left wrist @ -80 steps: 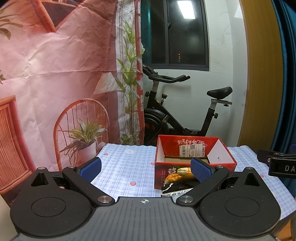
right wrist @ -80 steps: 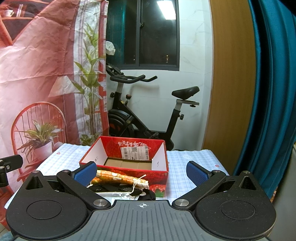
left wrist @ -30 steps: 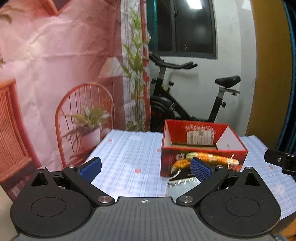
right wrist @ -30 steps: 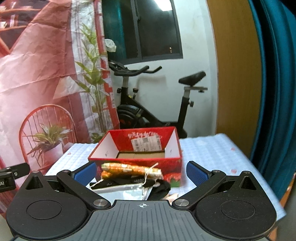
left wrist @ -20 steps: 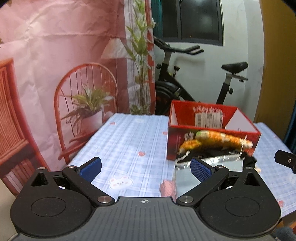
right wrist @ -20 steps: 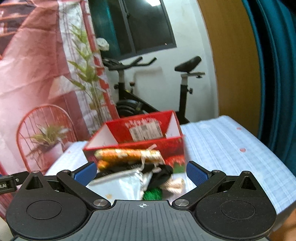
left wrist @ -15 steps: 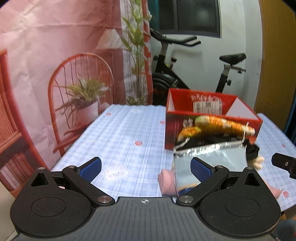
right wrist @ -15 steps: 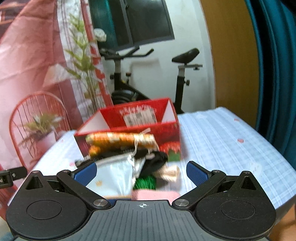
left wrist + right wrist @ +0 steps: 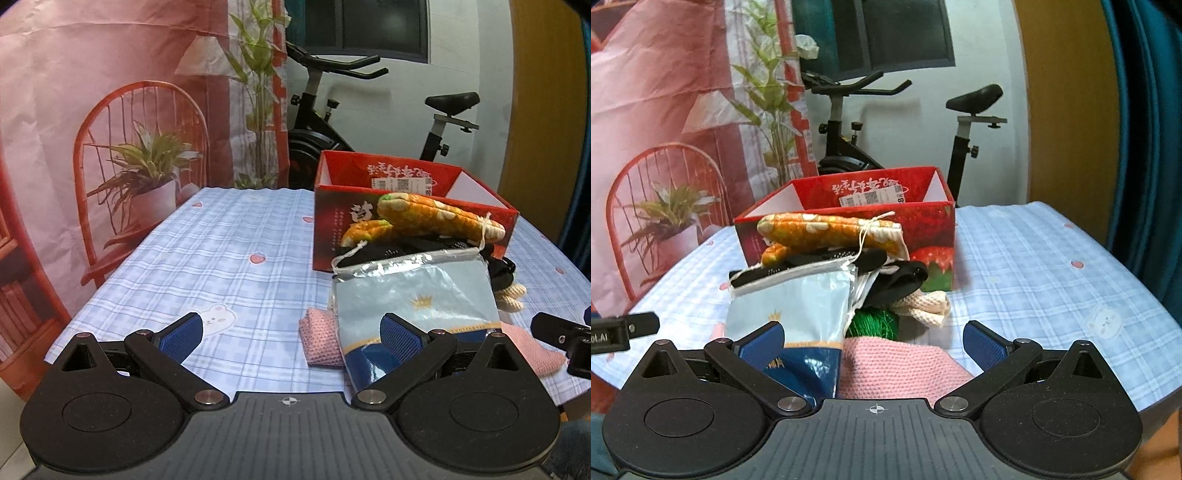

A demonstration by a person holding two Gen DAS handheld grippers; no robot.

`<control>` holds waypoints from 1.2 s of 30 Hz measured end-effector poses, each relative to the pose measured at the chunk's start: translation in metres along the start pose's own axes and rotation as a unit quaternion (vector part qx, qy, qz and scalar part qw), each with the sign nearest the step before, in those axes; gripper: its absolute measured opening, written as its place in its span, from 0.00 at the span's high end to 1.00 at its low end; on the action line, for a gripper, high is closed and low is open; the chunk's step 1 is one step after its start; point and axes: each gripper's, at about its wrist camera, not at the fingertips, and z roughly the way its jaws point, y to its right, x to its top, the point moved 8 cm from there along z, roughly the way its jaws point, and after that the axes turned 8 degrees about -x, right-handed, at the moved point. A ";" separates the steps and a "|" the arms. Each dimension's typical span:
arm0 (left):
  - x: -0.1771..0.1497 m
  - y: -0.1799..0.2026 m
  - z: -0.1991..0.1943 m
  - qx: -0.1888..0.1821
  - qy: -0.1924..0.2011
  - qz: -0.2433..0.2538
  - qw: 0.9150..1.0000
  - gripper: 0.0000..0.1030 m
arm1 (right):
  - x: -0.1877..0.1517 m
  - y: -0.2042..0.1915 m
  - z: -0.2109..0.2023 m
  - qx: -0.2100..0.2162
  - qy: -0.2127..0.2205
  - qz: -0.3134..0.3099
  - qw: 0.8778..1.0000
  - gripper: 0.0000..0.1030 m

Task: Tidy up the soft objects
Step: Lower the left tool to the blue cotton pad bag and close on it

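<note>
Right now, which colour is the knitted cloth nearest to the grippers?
Pink. The knitted cloth shows best in the right wrist view, under the pile.

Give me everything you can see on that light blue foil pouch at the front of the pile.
The light blue foil pouch is a flat, glossy bag, pale blue with a small gold crown print, a gold stripe and a dark blue band at its near end. Its far edge is silvery and crinkled. It lies sloped on the pile in front of the red box, resting on a pink knitted cloth and against black fabric. The open right gripper and open left gripper are not touching it.
</note>
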 end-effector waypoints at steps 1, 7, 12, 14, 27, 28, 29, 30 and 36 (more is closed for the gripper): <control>-0.002 0.001 0.001 -0.004 -0.001 0.000 1.000 0.00 | -0.001 0.000 0.000 0.000 0.000 -0.003 1.000 0.00; -0.012 0.006 0.008 -0.026 -0.010 -0.009 1.000 0.00 | -0.016 0.004 0.006 -0.001 -0.011 -0.012 1.000 0.00; -0.019 0.006 0.016 -0.039 -0.020 -0.024 0.999 0.01 | -0.025 0.005 0.012 -0.001 -0.018 -0.019 1.000 0.00; -0.023 0.005 0.019 -0.042 -0.026 -0.032 0.998 0.02 | -0.029 0.005 0.013 0.001 -0.020 -0.022 1.000 0.00; -0.035 0.007 0.029 -0.060 -0.051 -0.044 0.996 0.05 | -0.042 0.016 0.019 0.001 -0.035 -0.004 0.999 0.00; -0.036 0.007 0.029 -0.062 -0.052 -0.045 0.996 0.05 | -0.043 0.016 0.020 0.002 -0.036 -0.002 0.999 0.00; -0.037 0.007 0.030 -0.065 -0.053 -0.047 0.995 0.05 | -0.043 0.016 0.020 0.003 -0.037 -0.002 0.999 0.00; -0.037 0.007 0.030 -0.068 -0.055 -0.049 0.995 0.06 | -0.044 0.015 0.021 0.005 -0.037 -0.003 0.999 0.00; -0.042 0.010 0.034 -0.091 -0.066 -0.058 0.992 0.15 | -0.046 0.008 0.023 0.014 -0.040 -0.015 0.999 0.05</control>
